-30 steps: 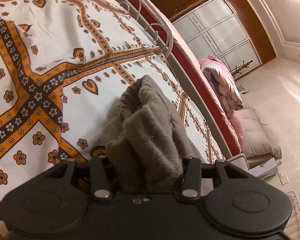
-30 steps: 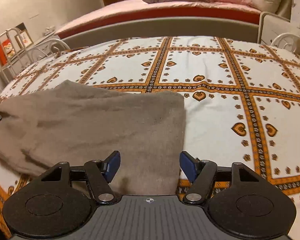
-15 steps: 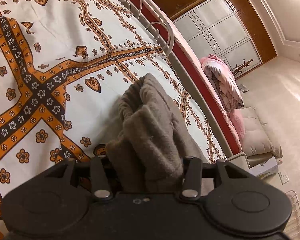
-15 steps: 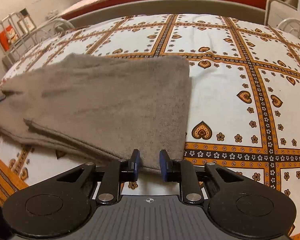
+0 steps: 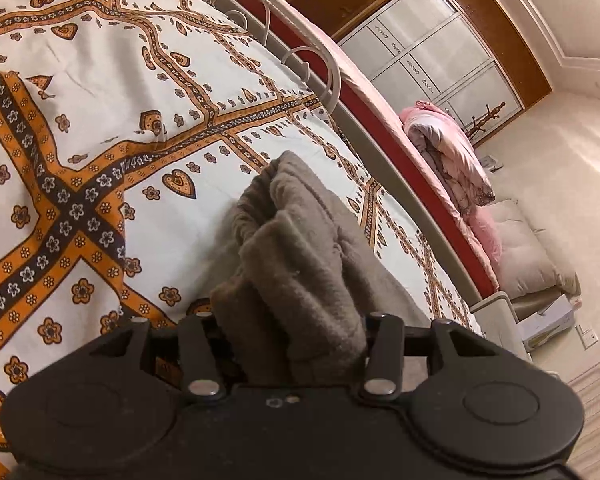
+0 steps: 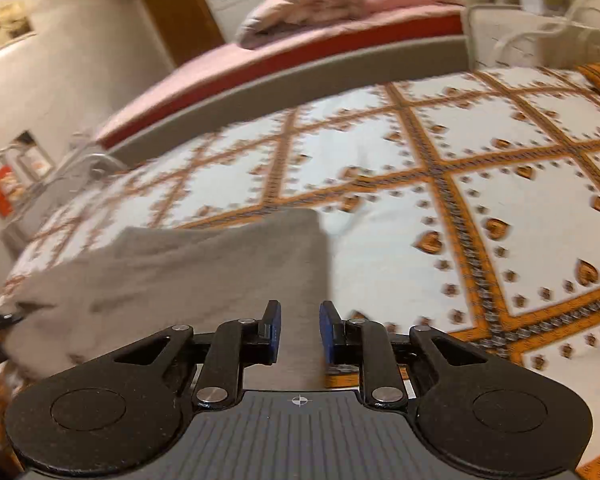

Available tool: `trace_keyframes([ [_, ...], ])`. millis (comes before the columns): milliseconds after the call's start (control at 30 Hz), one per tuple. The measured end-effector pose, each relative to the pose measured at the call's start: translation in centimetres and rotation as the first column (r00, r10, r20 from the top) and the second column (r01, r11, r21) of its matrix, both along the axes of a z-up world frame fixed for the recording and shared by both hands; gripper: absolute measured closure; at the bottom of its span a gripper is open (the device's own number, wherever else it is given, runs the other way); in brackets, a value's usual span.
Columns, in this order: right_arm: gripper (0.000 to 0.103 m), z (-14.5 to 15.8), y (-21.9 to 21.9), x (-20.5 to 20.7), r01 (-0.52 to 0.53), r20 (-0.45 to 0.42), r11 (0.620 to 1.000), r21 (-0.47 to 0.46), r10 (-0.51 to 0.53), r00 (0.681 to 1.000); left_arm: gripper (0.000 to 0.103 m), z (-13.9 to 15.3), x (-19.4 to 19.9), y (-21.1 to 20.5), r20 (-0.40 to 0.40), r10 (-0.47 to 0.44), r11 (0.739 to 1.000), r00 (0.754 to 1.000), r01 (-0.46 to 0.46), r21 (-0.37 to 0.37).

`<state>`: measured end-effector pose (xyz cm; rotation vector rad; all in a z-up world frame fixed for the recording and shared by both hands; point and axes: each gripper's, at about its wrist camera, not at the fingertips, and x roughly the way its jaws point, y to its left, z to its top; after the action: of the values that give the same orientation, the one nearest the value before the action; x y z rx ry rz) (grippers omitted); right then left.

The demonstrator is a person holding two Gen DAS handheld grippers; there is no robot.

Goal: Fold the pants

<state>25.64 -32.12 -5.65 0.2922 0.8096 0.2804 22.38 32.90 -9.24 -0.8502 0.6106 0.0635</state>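
Seen across the bed [image 5: 100,80], with its white cover of orange bands and hearts: grey pants [image 6: 180,272] lying half-folded near the front edge a second ago, now raised off the cover at the right-hand end and drawn taut between two grips. Judged to be the start of the next fold, with the lifted end ready to be carried over toward the held end.

At the right hand-held gripper [image 6: 300,328]: stood wide around the cloth edge a second ago, since pinched in, blue pads now clamped on the near corner of the pants, cloth filling the gap between them. Blurred throughout in the right wrist view, in keeping with a hand in motion.

At the left hand-held gripper [image 5: 292,320]: no change worth telling; closed as before on the bunched, gathered end of the pants, which stands up in a thick wad between the fingers.

As for containers, none taking part in the task. Across the room, a white wardrobe [image 5: 440,52] with doors closed, contents hidden. On the floor beside the far bed, a cardboard box [image 5: 548,320], contents not visible. At the lower right edge, a white wire basket [image 5: 592,400], only partly in view, nothing to be made out inside.
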Motion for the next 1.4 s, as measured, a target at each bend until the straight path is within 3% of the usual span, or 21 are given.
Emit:
trace_keyframes([
  [233, 0.081, 0.0, 0.6, 0.2, -0.025, 0.012, 1.000, 0.003, 0.025, 1.000, 0.077, 0.3, 0.2, 0.0, 0.022, -0.032, 0.999, 0.999, 0.032, 0.016],
  [467, 0.081, -0.3, -0.2, -0.1, 0.015, 0.014, 0.999, 0.049, -0.016, 1.000, 0.079, 4.6, -0.2, -2.2, 0.128, -0.075, 0.991, 0.989, 0.060, 0.120],
  [567, 0.081, 0.0, -0.6, -0.2, 0.021, 0.020, 0.998, 0.064, -0.023, 1.000, 0.080, 7.1, 0.3, -4.5, 0.135, -0.096, 0.979, 0.986, 0.069, 0.194],
  [700, 0.081, 0.3, -1.3, -0.4, 0.037, 0.017, 0.994, 0.107, -0.039, 0.999, 0.080, 10.2, 1.4, -8.9, 0.144, -0.150, 0.945, 0.978, 0.099, 0.312],
  [933, 0.081, 1.2, -3.0, -1.1, 0.062, 0.042, 0.986, 0.153, -0.070, 0.997, 0.080, 13.5, 3.2, -17.9, 0.213, -0.288, 0.904, 0.934, 0.193, 0.381],
  [1267, 0.080, 1.1, -6.9, -2.5, 0.121, 0.027, 0.974, 0.190, -0.128, 0.991, 0.080, 12.0, 7.0, -31.7, 0.149, -0.495, 0.810, 0.856, 0.392, 0.437],
  [1400, 0.080, 1.1, -8.6, -3.2, 0.154, 0.024, 0.968, 0.198, -0.162, 0.986, 0.080, 10.8, 7.8, -36.9, 0.079, -0.536, 0.736, 0.840, 0.419, 0.531],
])
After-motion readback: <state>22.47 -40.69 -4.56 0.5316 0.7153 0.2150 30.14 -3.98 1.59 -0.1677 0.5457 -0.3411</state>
